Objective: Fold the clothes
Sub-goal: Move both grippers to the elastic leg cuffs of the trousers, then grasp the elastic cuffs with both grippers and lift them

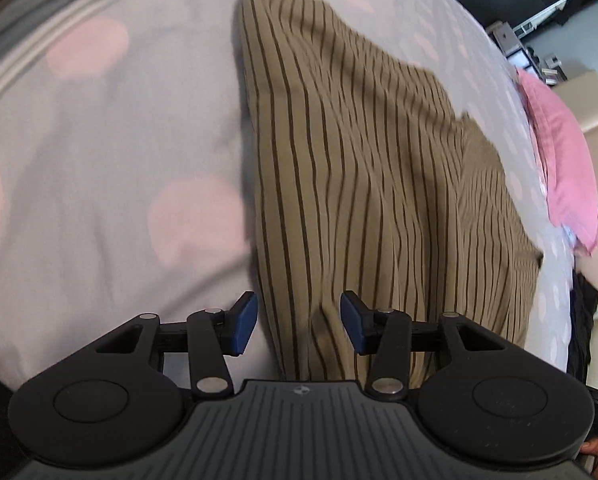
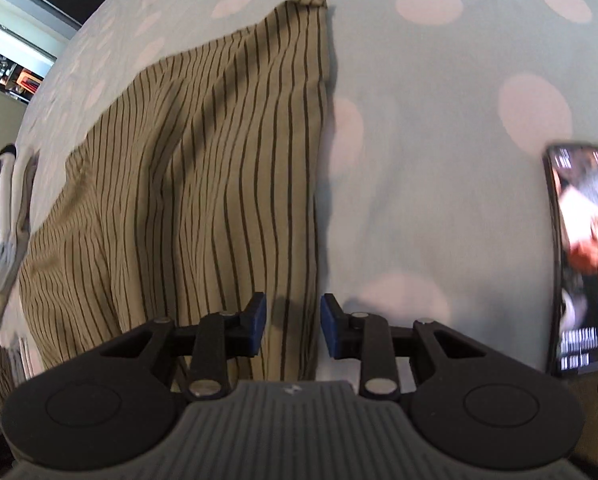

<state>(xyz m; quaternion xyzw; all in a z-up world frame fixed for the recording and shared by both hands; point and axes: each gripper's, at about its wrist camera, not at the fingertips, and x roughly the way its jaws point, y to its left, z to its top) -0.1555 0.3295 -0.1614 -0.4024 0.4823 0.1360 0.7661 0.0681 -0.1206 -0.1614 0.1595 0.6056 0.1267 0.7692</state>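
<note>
Already the striped shirt lay on the spotted bedsheet as a long folded panel, one straight edge and a sleeve-like flap to the side, so at least one fold seemed done (further folds probably remained). Over its near end the left gripper and right gripper both stood partly open, pads clear of the cloth, gripping nothing. A phone lay well apart.
</note>
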